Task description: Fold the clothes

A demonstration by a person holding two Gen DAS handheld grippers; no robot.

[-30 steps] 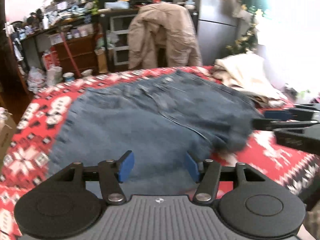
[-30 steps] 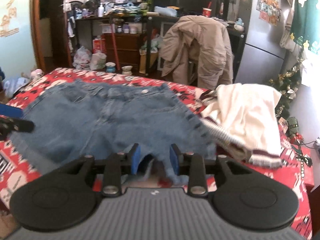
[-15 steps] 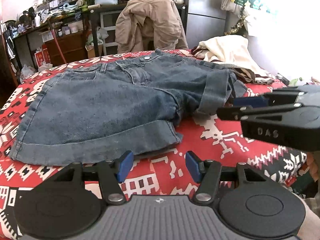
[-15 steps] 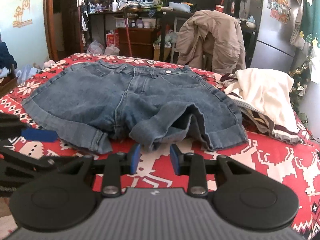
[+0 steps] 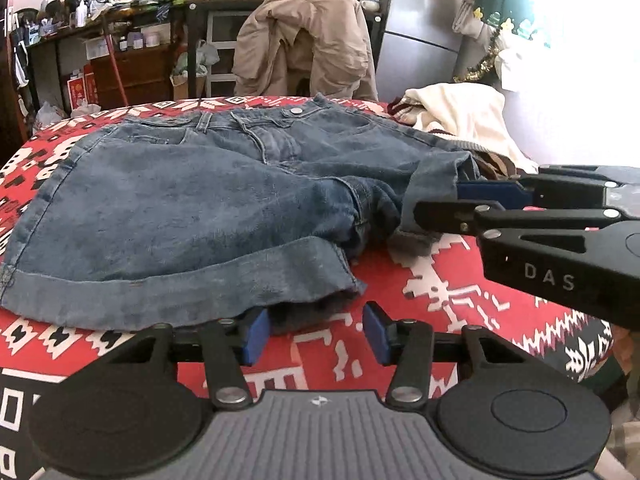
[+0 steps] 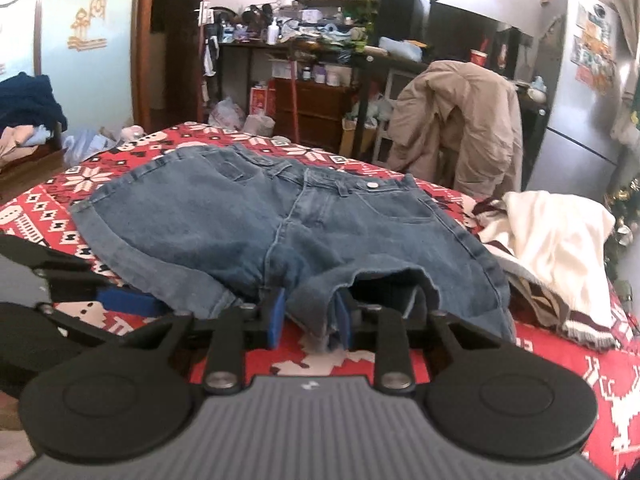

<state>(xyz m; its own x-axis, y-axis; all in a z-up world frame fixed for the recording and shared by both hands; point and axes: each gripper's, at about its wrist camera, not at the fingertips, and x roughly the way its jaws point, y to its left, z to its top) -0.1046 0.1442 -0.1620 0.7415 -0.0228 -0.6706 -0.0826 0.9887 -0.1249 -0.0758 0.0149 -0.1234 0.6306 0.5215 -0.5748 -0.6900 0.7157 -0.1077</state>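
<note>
**Closing both tools on the hems of the jean shorts**

Closing slowly, the left tool (image 5: 314,330) sits low at the near hem of the jean shorts (image 5: 208,216). Its blue pads (image 5: 256,334) are about half open. The cuff edge lies just at the left pad, but the gap between the pads shows mostly red cloth, so nothing is pinched.

The right tool (image 6: 308,316) is closing too, and its gap is narrow. The hem of the other leg sits between its blue pads. I cannot tell if the pads press on it.

The shorts lie flat, front side up, on a red desk cover (image 5: 460,300) with white shapes. The silver button (image 6: 373,186) is at the far edge.

A white sweater (image 6: 560,240) with dark stripes lies in a heap just beside the shorts, on the right. A tan jacket (image 5: 304,44) hangs over a chair behind the desk. A grey fridge (image 6: 588,100) stands at the back, beside full shelves.

In the left wrist view, the side of the right tool reads "DAS".
</note>
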